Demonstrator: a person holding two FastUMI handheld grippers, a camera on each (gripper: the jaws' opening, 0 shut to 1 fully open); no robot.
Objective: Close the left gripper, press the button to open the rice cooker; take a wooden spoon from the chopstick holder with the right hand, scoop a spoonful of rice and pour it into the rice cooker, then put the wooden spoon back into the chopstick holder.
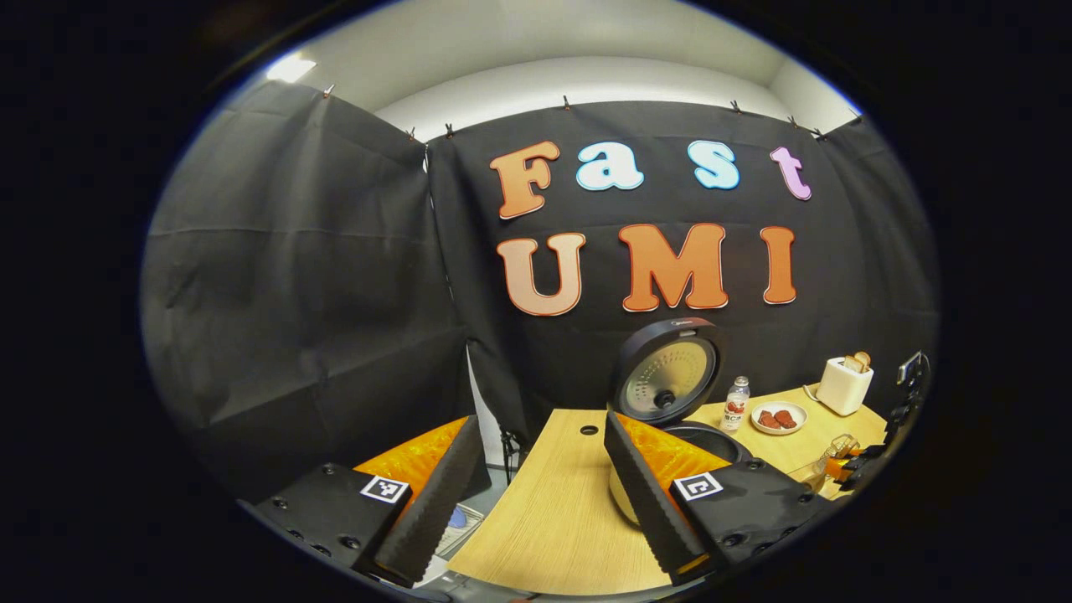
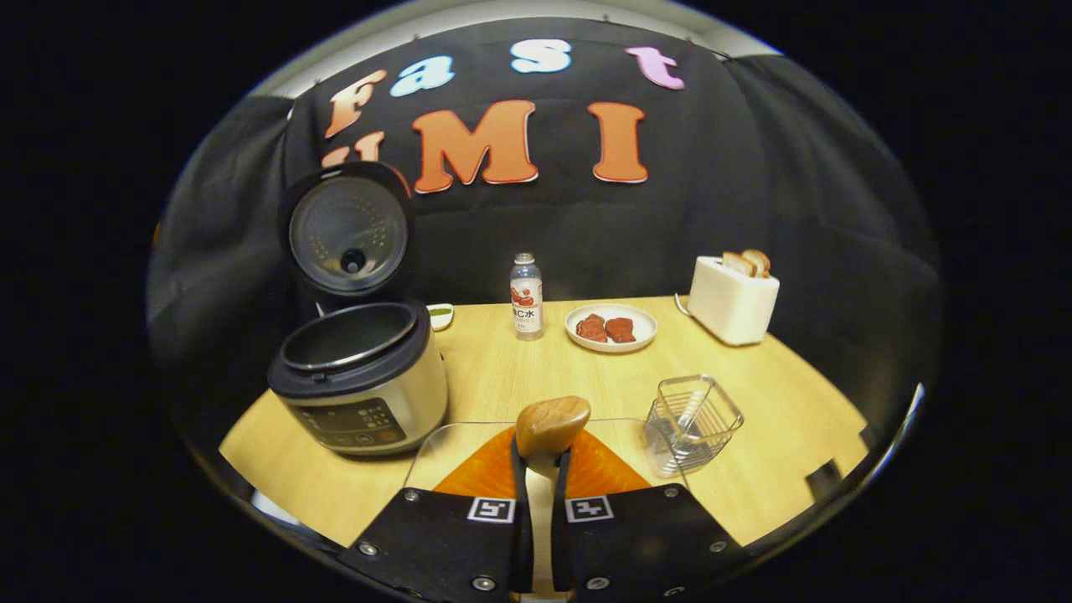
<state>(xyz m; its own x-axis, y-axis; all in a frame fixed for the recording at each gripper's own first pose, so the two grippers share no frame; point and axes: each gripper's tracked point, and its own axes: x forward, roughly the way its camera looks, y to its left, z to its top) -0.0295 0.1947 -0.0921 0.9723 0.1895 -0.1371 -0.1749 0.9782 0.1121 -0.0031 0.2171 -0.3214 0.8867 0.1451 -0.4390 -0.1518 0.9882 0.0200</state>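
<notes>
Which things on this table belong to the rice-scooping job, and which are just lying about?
Part of the job:
- silver rice cooker with black open lid
- wooden spoon, clamped in the right gripper
- wire chopstick holder
- open left gripper

Just lying about:
- clear plastic drink bottle
- white plate of red pieces
- white toaster holding bread
- small white dish

In the left gripper view, our left gripper's (image 1: 544, 494) right jaw covers most of the rice cooker's (image 1: 708, 440) body; we see only the raised lid and a sliver of rim at five o'clock. The other gripper (image 1: 863, 465) at four o'clock is cut by the edge, its state unreadable. In the right gripper view, the wooden spoon's (image 2: 550, 425) handle is hidden between the jaws, and its bowl faces away, so we cannot tell whether it carries rice. The contents of the small dish (image 2: 440, 314) behind the cooker are too small to identify.
</notes>
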